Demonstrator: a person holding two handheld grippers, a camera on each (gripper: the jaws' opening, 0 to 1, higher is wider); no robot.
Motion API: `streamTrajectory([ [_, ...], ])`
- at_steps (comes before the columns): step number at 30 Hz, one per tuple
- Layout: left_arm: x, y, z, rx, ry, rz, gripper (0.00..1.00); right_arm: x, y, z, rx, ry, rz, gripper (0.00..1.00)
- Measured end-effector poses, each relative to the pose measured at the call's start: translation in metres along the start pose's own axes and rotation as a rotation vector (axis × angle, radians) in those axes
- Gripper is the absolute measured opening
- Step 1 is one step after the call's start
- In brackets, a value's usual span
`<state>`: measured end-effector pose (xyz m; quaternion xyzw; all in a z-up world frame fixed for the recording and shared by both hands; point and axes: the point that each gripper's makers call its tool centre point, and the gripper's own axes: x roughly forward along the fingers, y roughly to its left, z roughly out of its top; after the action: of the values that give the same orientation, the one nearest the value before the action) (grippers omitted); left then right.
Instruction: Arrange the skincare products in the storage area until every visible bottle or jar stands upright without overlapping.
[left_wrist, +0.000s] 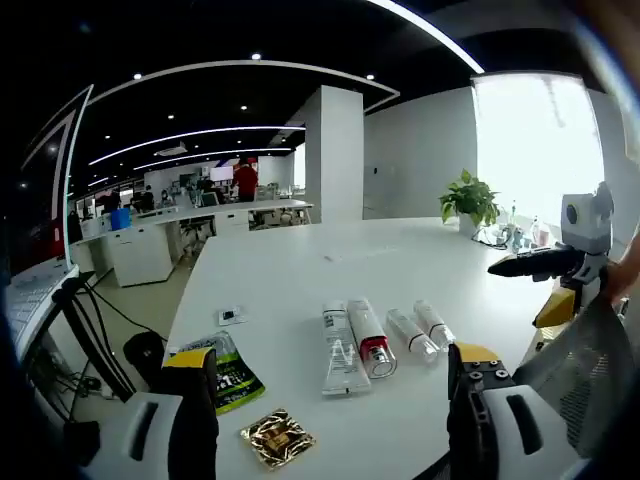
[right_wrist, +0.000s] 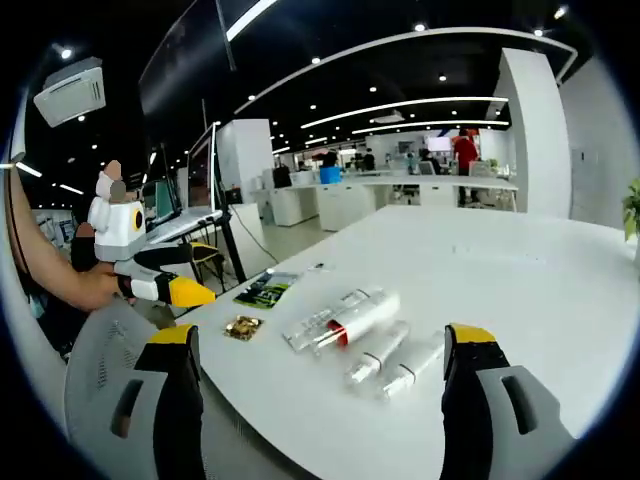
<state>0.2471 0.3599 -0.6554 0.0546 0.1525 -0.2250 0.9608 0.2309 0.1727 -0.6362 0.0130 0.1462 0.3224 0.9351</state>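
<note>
Four skincare containers lying flat in a row on the white bench (left_wrist: 330, 260), none upright yet: a clear tube with grey lettering (left_wrist: 337, 349), a white tube with a red cap (left_wrist: 369, 337) touching it, then two small clear bottles with white caps (left_wrist: 411, 334) and (left_wrist: 434, 324). All just ahead of the left claw (left_wrist: 330, 385), between its jaws' line of sight; jaws spread wide, nothing held. Right claw (right_wrist: 318, 365) likewise wide open and empty, with the same row lying just ahead of it. Green printed sachet (left_wrist: 226, 370) and gold foil packet (left_wrist: 277, 436) near the left jaw.

Likely trouble: slim bottles rolling off across the smooth bench if nudged sideways; tubes, packed side by side, dragged together when one is pinched; soft tube toppling again once stood on its narrow cap.
</note>
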Motion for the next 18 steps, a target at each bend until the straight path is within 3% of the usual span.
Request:
streamTrajectory([
  [4,-0.001,-0.005,0.001,0.043,0.001,-0.038,1.0,0.001,-0.004,-0.003,0.002,0.016,-0.015,0.99],
  [9,-0.003,-0.004,0.009,0.05,-0.032,-0.029,1.0,0.003,-0.001,-0.007,-0.024,0.036,-0.005,0.99],
  [15,-0.007,-0.012,0.021,-0.027,-0.082,-0.082,1.0,0.006,-0.01,-0.02,-0.037,0.105,-0.048,0.99],
  [18,-0.008,-0.018,0.026,-0.102,-0.104,-0.12,1.0,0.007,-0.011,-0.026,-0.053,0.133,-0.057,0.99],
])
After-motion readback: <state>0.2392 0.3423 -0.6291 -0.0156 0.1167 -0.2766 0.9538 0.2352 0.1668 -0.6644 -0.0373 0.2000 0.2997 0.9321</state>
